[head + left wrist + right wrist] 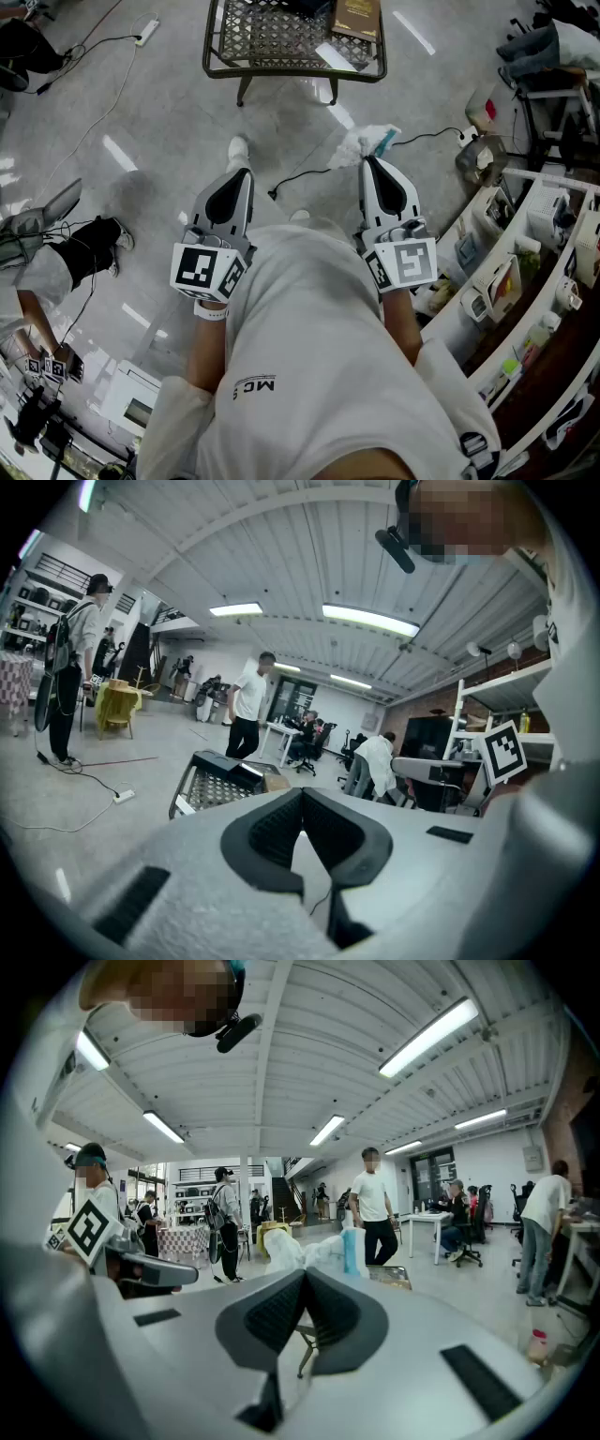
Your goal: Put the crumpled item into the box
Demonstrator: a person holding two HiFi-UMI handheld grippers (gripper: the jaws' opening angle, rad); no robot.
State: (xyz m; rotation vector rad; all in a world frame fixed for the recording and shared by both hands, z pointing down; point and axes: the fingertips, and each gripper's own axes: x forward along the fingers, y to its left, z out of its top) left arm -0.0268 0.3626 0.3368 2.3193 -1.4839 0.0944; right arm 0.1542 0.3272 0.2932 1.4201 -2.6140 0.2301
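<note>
Right gripper (369, 161): clenched on the crumpled item (367, 142), which is pinched at the jaw tips.
Left gripper (242, 176): jaws are pressed together, and nothing is held.
Crumpled item: white and blue, held over the floor (169, 112).
Mesh table (281, 42): seen ahead, well apart.

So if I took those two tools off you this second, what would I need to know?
Left tool: shut, empty, pointing at the floor.
Right tool: shut on the crumpled item, a white wad with a teal bit, pinched at the tips.
Box: the brown one, as far as I can tell, on the mesh table ahead, well apart from both tools.
Done: the item is in the grip.
Left: step to the table, bring the item over the box, open the right tool.
</note>
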